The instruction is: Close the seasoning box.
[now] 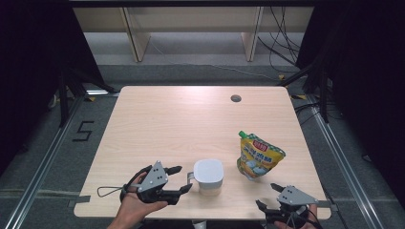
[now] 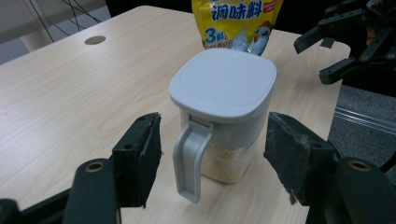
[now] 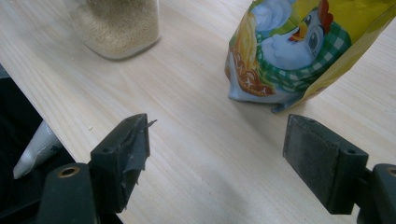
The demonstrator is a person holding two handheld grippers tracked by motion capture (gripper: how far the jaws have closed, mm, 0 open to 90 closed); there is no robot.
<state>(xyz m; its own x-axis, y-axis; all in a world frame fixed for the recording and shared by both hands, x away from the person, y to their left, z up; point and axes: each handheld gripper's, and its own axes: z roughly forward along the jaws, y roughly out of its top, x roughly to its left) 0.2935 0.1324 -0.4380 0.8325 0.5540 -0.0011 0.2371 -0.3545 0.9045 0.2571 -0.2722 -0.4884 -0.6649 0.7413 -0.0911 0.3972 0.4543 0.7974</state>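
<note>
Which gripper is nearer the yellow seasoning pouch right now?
The right gripper is nearer, sitting just below the yellow seasoning pouch at the table edge. The left gripper is beyond the lidded jar, at its handle.

Pale wood grain runs across the table, with a small dark grey round hole near its far edge. The jar has a light grey lid and handle over a clear body, and sandy beige granules show through the lower part. The pouch is bright yellow with a green cap, a red label, blue lettering, and a white cartoon chicken with a red comb against green-and-white check. The left gripper is black with a grey plate on top; the right gripper is black with a grey plate too.
</note>
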